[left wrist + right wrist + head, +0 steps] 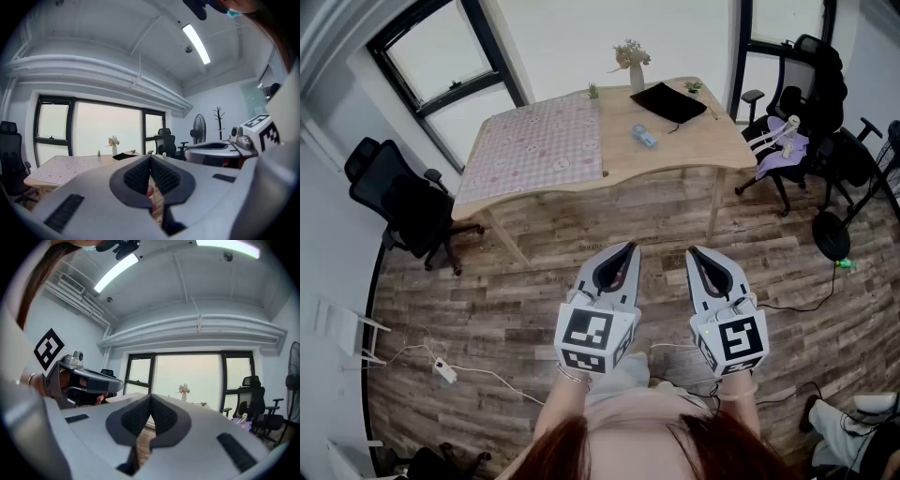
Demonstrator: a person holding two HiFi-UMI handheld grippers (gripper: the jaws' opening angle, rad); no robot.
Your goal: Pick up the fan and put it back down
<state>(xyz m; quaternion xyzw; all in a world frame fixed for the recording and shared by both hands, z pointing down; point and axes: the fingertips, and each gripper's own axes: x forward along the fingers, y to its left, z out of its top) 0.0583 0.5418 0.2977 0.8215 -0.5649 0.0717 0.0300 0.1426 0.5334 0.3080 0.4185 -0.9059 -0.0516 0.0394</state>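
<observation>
**Q:** Fan, where?
**A:** The fan (644, 137), small and blue, lies on bare wood in the counter's (712, 148) right half, roughly midway between its far and near edges. Nothing touches it.

**Q:** What's around it?
**A:** A pink checked cloth (539, 145) covers the counter's left half, and the fan is just beyond its right edge. A black mat (667, 101) lies near the far right corner, apart from the fan. A vase (635, 67) with flowers stands at the far edge.

**Q:** Your grippers?
**A:** Both are well short of the counter, over the wood floor (487, 300), held side by side in front of me. My left gripper (627, 247) has its jaws closed together with nothing between them. My right gripper (695, 251) is the same, pads meeting at the tips and empty. Both point toward the counter, roughly level.

**Q:** Anything else?
**A:** A black chair (403, 202) stands off the counter's left end and more chairs off the right end. A standing fan (832, 234) is on the floor at right.
</observation>
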